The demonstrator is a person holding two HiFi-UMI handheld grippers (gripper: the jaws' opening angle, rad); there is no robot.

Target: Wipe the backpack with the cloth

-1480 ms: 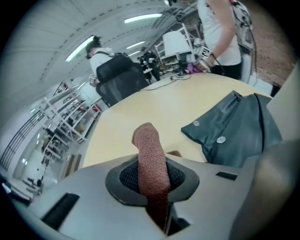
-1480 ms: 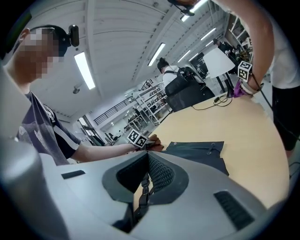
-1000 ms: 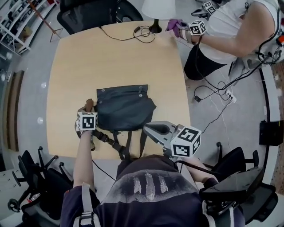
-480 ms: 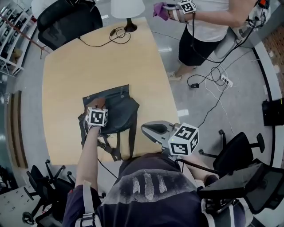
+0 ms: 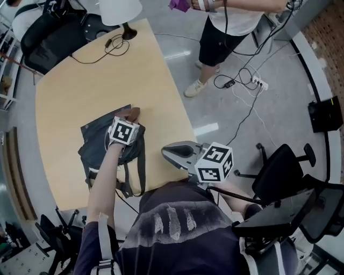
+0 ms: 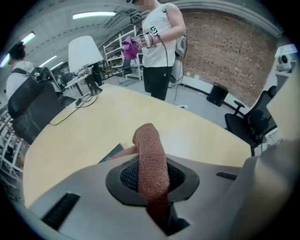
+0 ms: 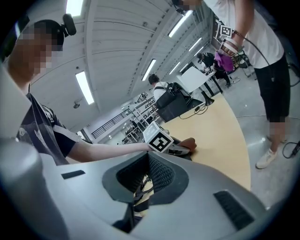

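Pale wood is the surface under everything: a rounded table (image 5: 75, 86) on a grey floor. On the side nearest me lies the dark backpack (image 5: 97, 145), flat, its straps (image 5: 134, 172) trailing toward me over the table's near edge.

The reddish-brown cloth (image 6: 151, 154) is rolled into a thick finger and pinched between the jaws of my left gripper (image 6: 153, 187). It sticks out forward past them. In the head view its free end sits at the far right corner of the backpack, where the bag's edge meets bare wood, and my left arm reaches over the bag to hold it there.

My right gripper (image 5: 173, 153) hangs off the table's right edge, above the floor, close to my body and apart from the bag. Its jaws are drawn together with nothing held between them. Through the gap in its own view I see only a bit of strap and table beyond.

At the far end of the table stands a white lamp (image 5: 119, 9) with a black cable (image 5: 105, 47) looped beside it. Past the far right corner another person (image 5: 226, 24) stands on the floor holding a purple cloth (image 5: 180, 4). A black office chair (image 5: 279, 172) is at my right.
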